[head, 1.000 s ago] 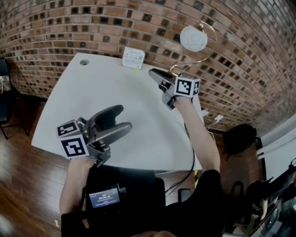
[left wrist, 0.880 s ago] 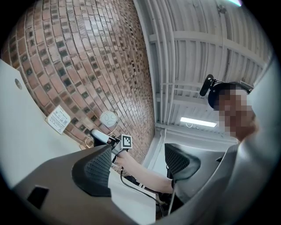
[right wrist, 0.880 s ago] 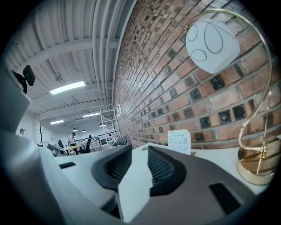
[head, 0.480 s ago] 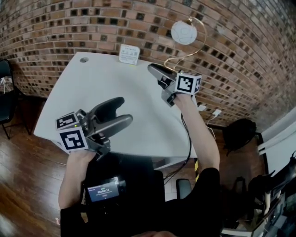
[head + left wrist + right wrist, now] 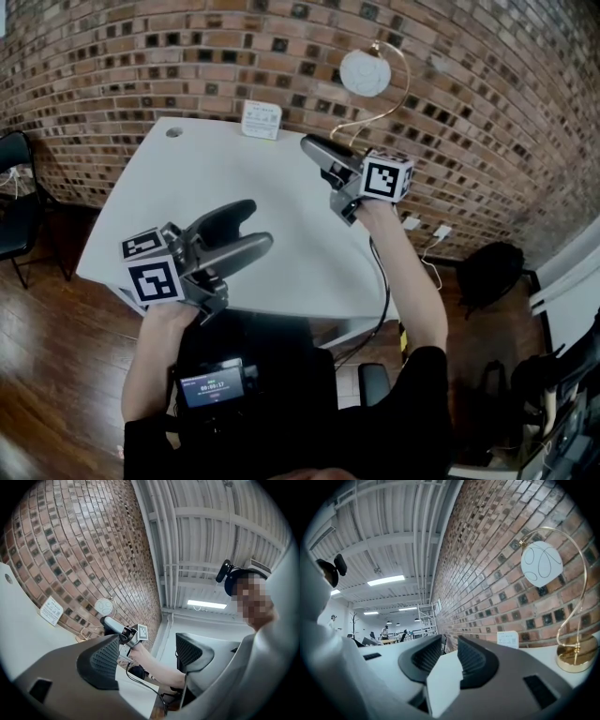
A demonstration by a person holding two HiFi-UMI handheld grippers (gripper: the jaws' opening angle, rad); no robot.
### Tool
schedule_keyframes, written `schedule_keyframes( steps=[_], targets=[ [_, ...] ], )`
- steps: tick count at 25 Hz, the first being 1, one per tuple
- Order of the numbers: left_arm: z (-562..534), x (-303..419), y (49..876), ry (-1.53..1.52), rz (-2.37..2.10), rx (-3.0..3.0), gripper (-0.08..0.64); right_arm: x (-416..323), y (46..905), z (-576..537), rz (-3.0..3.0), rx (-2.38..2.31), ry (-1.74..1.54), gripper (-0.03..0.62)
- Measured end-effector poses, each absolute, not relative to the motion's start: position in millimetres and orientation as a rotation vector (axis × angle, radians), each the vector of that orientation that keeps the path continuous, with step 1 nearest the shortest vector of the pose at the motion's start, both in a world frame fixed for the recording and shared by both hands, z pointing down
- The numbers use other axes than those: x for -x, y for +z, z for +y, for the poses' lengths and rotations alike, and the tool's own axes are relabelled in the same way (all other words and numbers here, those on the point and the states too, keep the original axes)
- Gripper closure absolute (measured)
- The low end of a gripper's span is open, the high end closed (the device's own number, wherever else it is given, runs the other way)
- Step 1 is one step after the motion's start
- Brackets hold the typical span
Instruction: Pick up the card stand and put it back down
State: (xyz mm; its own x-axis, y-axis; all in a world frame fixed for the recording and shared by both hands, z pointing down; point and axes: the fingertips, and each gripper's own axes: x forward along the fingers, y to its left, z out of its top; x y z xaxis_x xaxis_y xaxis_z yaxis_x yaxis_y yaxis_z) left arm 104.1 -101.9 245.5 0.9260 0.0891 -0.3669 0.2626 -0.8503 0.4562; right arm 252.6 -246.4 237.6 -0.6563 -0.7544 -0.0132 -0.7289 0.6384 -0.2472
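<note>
The card stand (image 5: 262, 119), a small white upright sign, rests on the white table (image 5: 178, 178) at its far edge against the brick wall. It also shows in the right gripper view (image 5: 508, 639) and the left gripper view (image 5: 51, 611). My right gripper (image 5: 319, 153) hovers over the table's back right, well short of the stand; its jaws (image 5: 449, 656) stand a little apart with only white table showing between them. Near the front edge, my left gripper (image 5: 246, 228) is held tilted upward, open and empty (image 5: 145, 653).
A gold arc lamp with a white disc (image 5: 366, 73) stands at the table's back right corner, just beyond the right gripper. There is a cable hole (image 5: 173, 132) at the back left. A black chair (image 5: 14, 192) sits left of the table, and a cable (image 5: 385, 281) hangs off the right edge.
The head view has shifted slightly, so the table and lamp sit a little differently in frame. Both grippers keep about the same places over the table. The card stand has not moved.
</note>
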Motion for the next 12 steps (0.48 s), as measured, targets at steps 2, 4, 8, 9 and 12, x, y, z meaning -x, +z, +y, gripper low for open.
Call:
schedule_keyframes(
  steps=[2, 4, 8, 9, 12],
  targets=[
    [-101, -106, 245, -0.452, 0.256, -2.565, 0.188, -251, 236, -241, 2.743, 1.231, -0.331, 0.469],
    [-100, -108, 244, -0.45, 0.256, -2.562, 0.187, -251, 235, -238, 2.746, 1.226, -0.329, 0.469],
    [-99, -110, 242, -0.438, 0.254, -2.564, 0.187, -252, 232, -225, 2.738, 1.212, -0.324, 0.469],
    [-99, -111, 241, -0.434, 0.255, -2.567, 0.188, -250, 231, -221, 2.737, 1.205, -0.317, 0.469],
    [-98, -111, 239, -0.429, 0.256, -2.573, 0.187, -246, 226, -209, 2.741, 1.18, -0.298, 0.469]
  ],
)
